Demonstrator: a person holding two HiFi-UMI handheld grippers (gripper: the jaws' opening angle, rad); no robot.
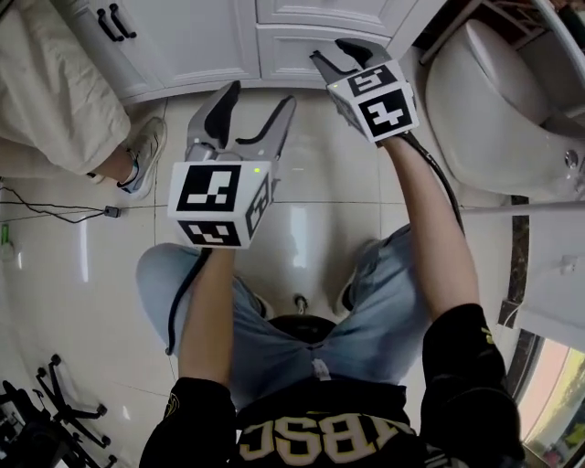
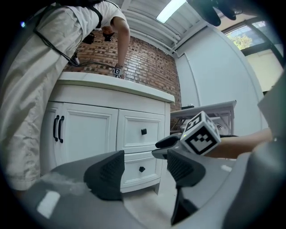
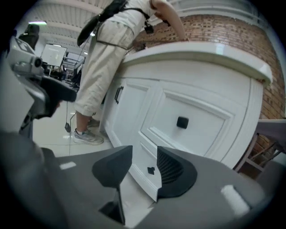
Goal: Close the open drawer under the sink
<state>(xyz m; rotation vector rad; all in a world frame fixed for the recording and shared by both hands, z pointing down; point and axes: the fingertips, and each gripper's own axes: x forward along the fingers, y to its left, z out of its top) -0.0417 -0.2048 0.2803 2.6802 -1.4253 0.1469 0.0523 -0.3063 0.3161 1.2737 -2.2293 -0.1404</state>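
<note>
The white vanity cabinet (image 2: 89, 134) has two stacked drawers with black knobs, the upper drawer (image 2: 143, 131) and the lower drawer (image 2: 141, 169). Both fronts look flush with the cabinet in each gripper view. From the head view the drawers (image 1: 306, 41) lie just beyond the tips of my grippers. My left gripper (image 1: 259, 96) is open and empty, a short way back from the cabinet. My right gripper (image 1: 334, 52) is further forward, close to the lower drawer (image 3: 151, 170), and also open. Nothing sits between its pads (image 3: 174, 172). It touches nothing.
A person in beige trousers and sneakers (image 1: 142, 155) stands at the vanity's left, beside the black-handled doors (image 1: 114, 23). A white toilet (image 1: 512, 101) is at the right. A cable (image 1: 55, 212) runs over the tiled floor at the left. My knees are below the grippers.
</note>
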